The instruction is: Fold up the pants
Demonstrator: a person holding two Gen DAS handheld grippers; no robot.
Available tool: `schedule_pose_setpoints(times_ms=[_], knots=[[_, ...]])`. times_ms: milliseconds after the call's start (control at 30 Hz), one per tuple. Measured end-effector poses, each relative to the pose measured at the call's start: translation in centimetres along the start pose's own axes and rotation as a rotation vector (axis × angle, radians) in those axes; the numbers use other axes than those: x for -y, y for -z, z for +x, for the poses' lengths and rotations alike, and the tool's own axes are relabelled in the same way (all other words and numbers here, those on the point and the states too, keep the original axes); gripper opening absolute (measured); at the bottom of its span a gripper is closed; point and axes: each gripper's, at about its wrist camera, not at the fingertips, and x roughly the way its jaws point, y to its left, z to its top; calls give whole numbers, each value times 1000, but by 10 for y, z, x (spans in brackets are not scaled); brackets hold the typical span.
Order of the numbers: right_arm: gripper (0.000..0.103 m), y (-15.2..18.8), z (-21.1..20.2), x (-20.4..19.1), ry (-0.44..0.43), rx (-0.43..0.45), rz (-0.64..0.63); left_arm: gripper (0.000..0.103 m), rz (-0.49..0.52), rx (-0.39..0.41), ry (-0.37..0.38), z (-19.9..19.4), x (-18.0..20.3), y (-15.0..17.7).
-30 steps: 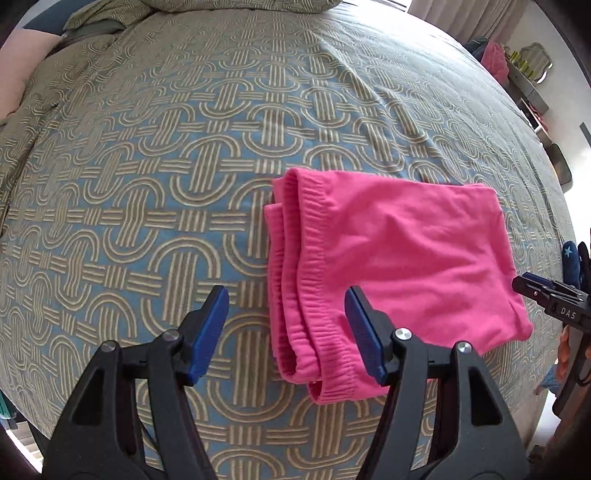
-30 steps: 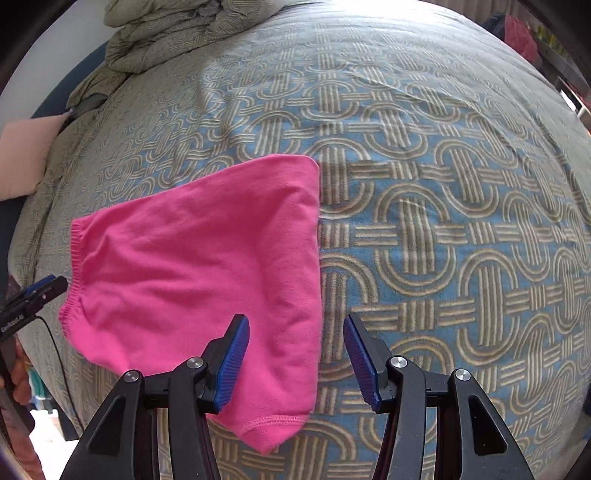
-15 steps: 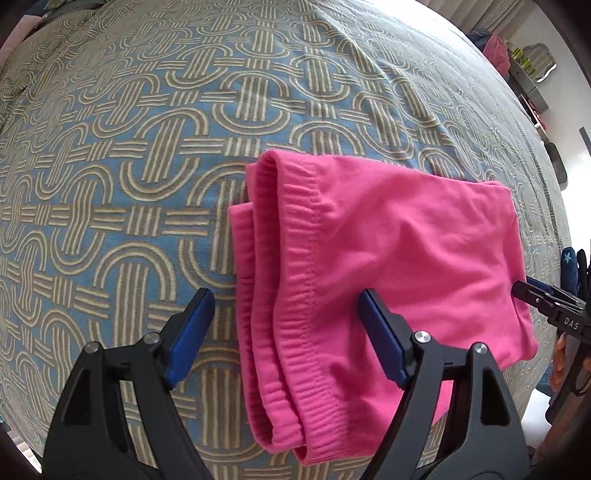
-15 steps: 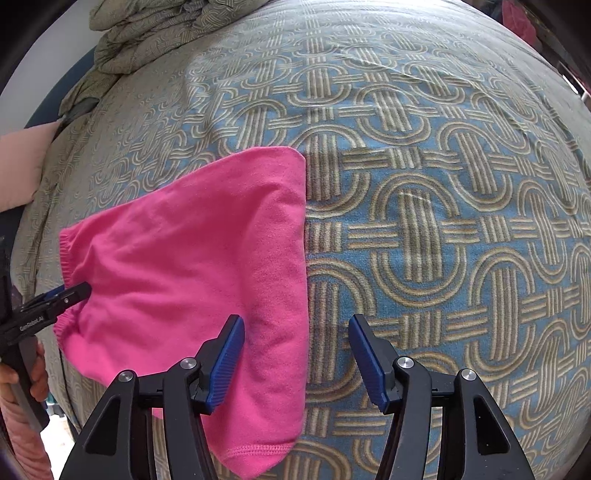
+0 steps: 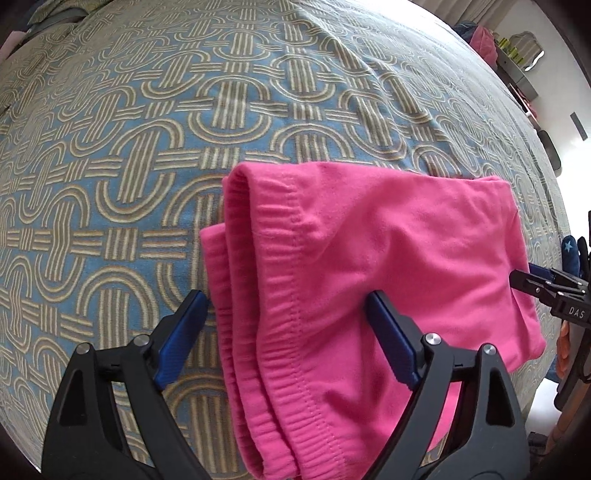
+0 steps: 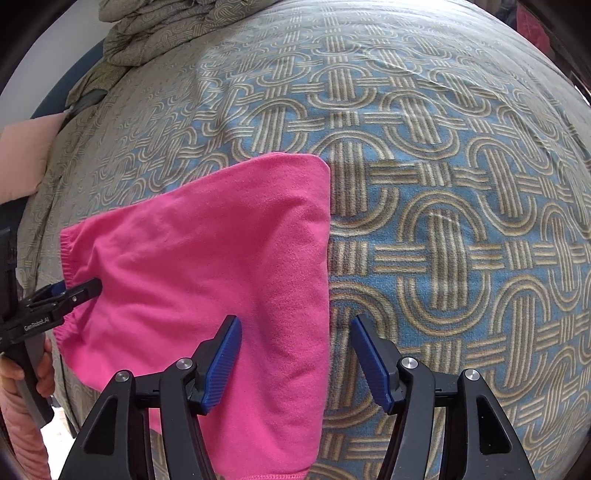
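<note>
Bright pink pants (image 5: 354, 266) lie folded on a patterned bedspread (image 5: 147, 155). Their ribbed waistband end (image 5: 258, 295) faces the left wrist view. My left gripper (image 5: 286, 328) hovers over that waistband end, its jaws opening wide on either side of it, pads off the cloth. The folded right edge of the pants (image 6: 207, 266) shows in the right wrist view. There my right gripper (image 6: 295, 354) straddles that edge with jaws opening, nothing pressed between them. Each gripper's tip also appears at the other view's border: the right gripper (image 5: 546, 291), the left gripper (image 6: 62, 295).
The blue and tan bedspread (image 6: 443, 221) stretches far behind and to both sides of the pants. A bunched duvet (image 6: 159, 33) lies at the head end, and a pink pillow (image 6: 26, 155) at the left. Shelves (image 5: 517, 62) stand beyond the bed.
Both grippers have sunk closer to the pants and their jaws have spread wider. The left one has shifted over the waistband end, the right one over the folded edge.
</note>
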Motion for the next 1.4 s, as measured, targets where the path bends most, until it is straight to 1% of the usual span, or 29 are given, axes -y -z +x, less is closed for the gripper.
schedule_pose_setpoints(times_ms=[33, 67, 200, 267, 300, 333, 367, 400, 433, 467, 533, 600, 767, 900, 967, 1067, 1167, 1200, 1233, 1300, 1333, 1367, 1400], knots=[[70, 0, 1, 0, -11, 3, -1, 87, 13, 2, 0, 2, 4, 0], [72, -1, 2, 1, -19, 5, 2, 83, 22, 6, 2, 3, 8, 0], [78, -5, 10, -6, -20, 19, 4, 77, 36, 15, -1, 4, 17, -1], [79, -7, 13, -11, -7, 22, -5, 73, 34, 15, 4, 4, 16, -2], [79, -7, 15, -13, -2, 22, -8, 68, 32, 16, 5, 3, 16, -2], [77, -8, 15, -14, -2, 24, -7, 64, 32, 18, 7, 2, 14, -2], [59, -8, 14, -13, -9, 36, -1, 54, 37, 20, 11, 0, 14, -2], [17, -8, 11, -13, -37, 52, 3, 38, 49, 26, 16, -2, 16, -2], [15, -9, 10, -14, -64, 43, 5, 31, 58, 33, 18, -7, 15, -1], [12, -9, 7, -15, -68, 57, 13, 27, 66, 36, 12, -11, 15, 0], [11, -9, 0, -23, -64, 89, -14, 26, 79, 46, -16, -16, 20, 0], [10, -8, -9, -30, -45, 122, -46, 26, 87, 63, -27, -20, 23, 2], [8, -11, -37, -31, -81, 184, -35, 26, 86, 90, -7, -32, 27, 3], [8, -16, -50, -24, -51, 200, -43, 25, 115, 127, 1, -48, 40, 3], [8, -17, -58, -16, -41, 211, -33, 25, 141, 142, 15, -52, 53, 1], [7, -17, -78, 0, -5, 274, -5, 25, 186, 178, 21, -58, 79, -7], [7, -22, -101, 25, -8, 314, 37, 25, 213, 206, 36, -65, 105, -22], [7, -24, -108, 32, 6, 325, 39, 25, 221, 214, 47, -67, 114, -29], [7, -26, -114, 38, 38, 341, 34, 25, 237, 219, 60, -67, 125, -38], [7, -28, -126, 51, 111, 371, 26, 26, 280, 216, 74, -66, 148, -51], [7, -31, -130, 60, 132, 374, 34, 25, 282, 208, 79, -63, 158, -57], [7, -33, -131, 70, 143, 359, 45, 26, 272, 191, 84, -59, 163, -60], [7, -35, -128, 81, 141, 326, 53, 26, 261, 165, 93, -54, 167, -61]])
